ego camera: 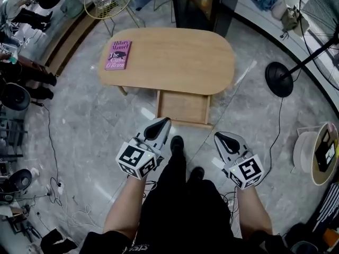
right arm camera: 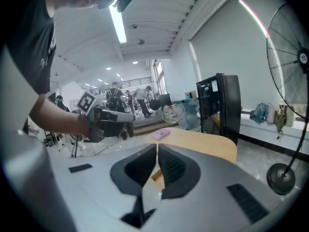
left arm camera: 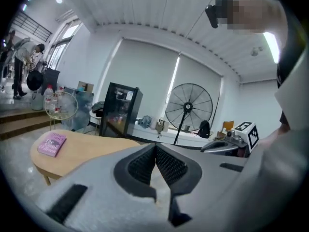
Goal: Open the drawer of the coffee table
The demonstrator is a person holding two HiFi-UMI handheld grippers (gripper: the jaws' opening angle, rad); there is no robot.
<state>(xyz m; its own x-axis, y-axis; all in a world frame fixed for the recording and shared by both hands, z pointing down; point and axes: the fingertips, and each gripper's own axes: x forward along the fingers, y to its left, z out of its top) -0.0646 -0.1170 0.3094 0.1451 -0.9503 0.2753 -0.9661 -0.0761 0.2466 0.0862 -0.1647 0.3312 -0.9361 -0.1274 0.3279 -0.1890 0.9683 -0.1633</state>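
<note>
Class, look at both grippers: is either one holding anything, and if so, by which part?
Nothing is held. The left gripper and the right gripper have nothing between their jaws, and both are apart from the open drawer.

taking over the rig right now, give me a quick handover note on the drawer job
Left gripper: jaws together, empty, held up near the body, clear of the table.
Right gripper: jaws all but together, nothing between them, also clear of the table.
Things: the coffee table is ahead, and its drawer stands pulled out on the near side. A pink book lies at the left end of the tabletop.
Done: the drawer is open.
Left: nothing visible for this task.
</note>
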